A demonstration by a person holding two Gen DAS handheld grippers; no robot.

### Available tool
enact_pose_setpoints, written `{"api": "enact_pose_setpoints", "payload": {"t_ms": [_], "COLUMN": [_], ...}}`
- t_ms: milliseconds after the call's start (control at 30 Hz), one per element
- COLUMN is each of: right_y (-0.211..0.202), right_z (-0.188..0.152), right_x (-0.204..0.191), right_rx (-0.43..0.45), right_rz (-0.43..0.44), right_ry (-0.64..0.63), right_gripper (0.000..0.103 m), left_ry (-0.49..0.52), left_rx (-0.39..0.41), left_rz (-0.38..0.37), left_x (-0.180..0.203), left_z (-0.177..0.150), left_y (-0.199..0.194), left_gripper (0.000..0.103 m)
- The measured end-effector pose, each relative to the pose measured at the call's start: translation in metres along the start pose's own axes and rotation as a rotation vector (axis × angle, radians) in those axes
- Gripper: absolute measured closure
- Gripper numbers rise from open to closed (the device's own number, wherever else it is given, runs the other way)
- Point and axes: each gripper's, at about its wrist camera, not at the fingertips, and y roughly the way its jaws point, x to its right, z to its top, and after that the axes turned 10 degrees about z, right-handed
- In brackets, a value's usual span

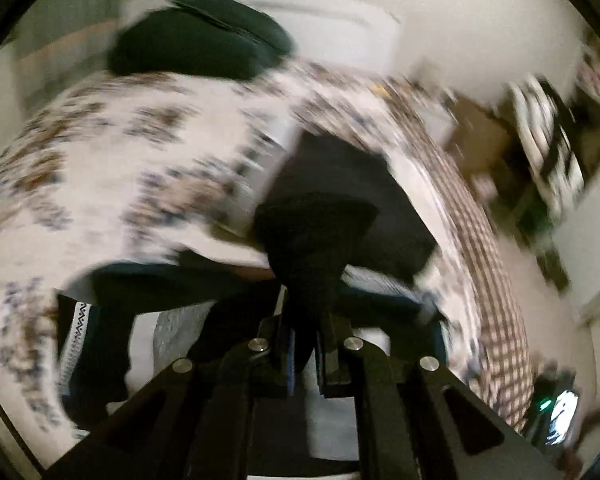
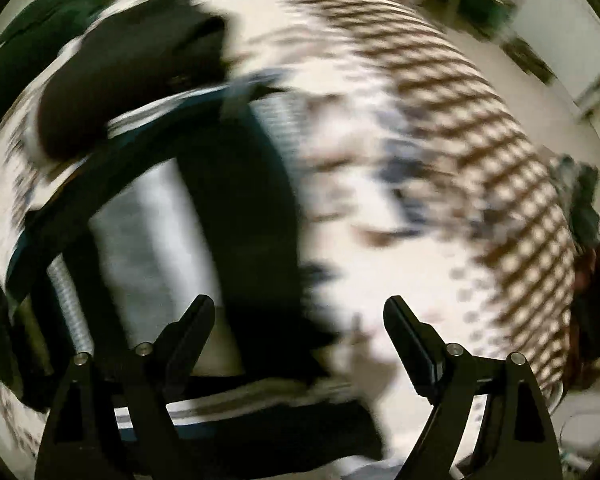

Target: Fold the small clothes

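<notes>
Left gripper (image 1: 305,354): your jaws are clenched on a bunched piece of black cloth (image 1: 316,240), which rises from between the pads.
Right gripper (image 2: 300,316): your jaws stand wide apart and released; nothing is pinched between the fingers (image 2: 196,320).
Clothes: dark garments with pale grey and white striped parts (image 2: 156,220) lie spread below your right gripper.
Surface: a white bedspread with brown and blue floral print (image 1: 112,152) and a brown checked border (image 2: 500,160) lies under the clothes.
Other: a dark green cushion (image 1: 204,36) sits at the far edge of the bedspread.
Image quality: both views are heavily blurred; garment type cannot be told.
</notes>
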Motion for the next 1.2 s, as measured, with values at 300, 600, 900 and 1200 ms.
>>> {"api": "enact_pose_setpoints", "payload": {"t_ms": [300, 600, 900, 1200], "right_y": [-0.012, -0.036, -0.01, 0.014], "right_z": [0.01, 0.001, 0.03, 0.038], "right_x": [0.107, 0.103, 0.004, -0.031], "right_rx": [0.001, -0.021, -0.057, -0.053], "right_rz": [-0.031, 0.306, 0.449, 0.32], "right_ry": [0.15, 0.197, 0.097, 0.02], "right_gripper": [0.015, 0.015, 0.015, 0.091], "left_ry": [0.203, -0.006, -0.122, -0.143], "left_rx": [-0.208, -0.188, -0.241, -0.286], "left_rz": [0.006, 0.01, 0.301, 0.332], "left_x": [0.089, -0.027, -0.155, -0.186], "left_z": [-0.06, -0.044, -0.061, -0.079], "left_y": [0.066, 0.026, 0.051, 0.067], "left_gripper": [0.092, 0.01, 0.01, 0.01]}}
